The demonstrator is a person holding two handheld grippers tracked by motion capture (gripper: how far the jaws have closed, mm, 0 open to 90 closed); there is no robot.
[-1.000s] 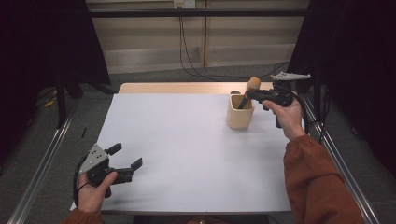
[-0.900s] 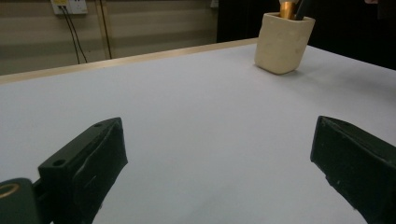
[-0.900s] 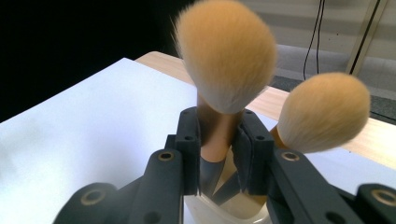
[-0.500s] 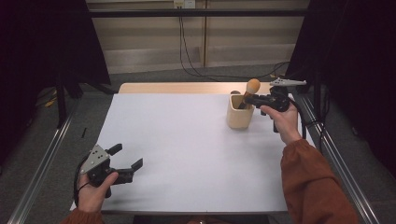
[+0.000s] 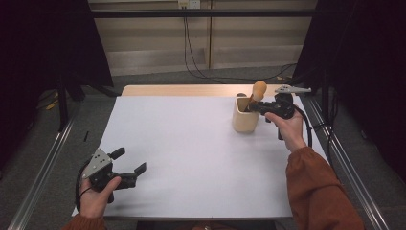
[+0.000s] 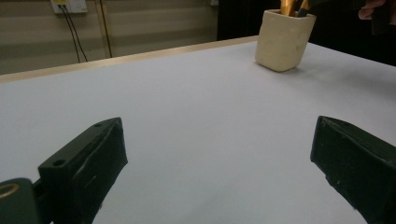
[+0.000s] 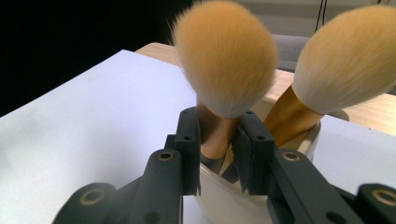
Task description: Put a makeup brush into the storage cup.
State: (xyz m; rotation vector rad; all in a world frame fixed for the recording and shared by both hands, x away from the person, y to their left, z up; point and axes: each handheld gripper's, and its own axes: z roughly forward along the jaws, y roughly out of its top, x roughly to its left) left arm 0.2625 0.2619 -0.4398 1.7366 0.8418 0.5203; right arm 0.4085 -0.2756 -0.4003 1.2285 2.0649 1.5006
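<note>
1. Surface: a white sheet is laid over it, and a strip of bare wood is left showing along the far edge. The work is set at its far right corner; the near left corner is occupied by the idle hand.

2. Cup: a cream holder is stood upright near the far right edge, its mouth turned up. In the left gripper view it is seen well ahead and to the right.

3. Right hand-held gripper: it is brought level to the cup's rim from the right, and its jaws are clamped on the handle of a brush just above the rim, as shown in the right gripper view. It is by far the nearer one to the cup.

4. Left hand-held gripper: it is held low over the near left corner, well apart from the cup, with jaws spread wide and nothing between them.

5. Brush: its long axis is close to upright, bristles up, handle end down inside the cup. The coming move is judged to run along that axis, straight down into the cup.

6. Second brush: it is stood in the same cup, just beside the first, leaning away from it with bristles up.
</note>
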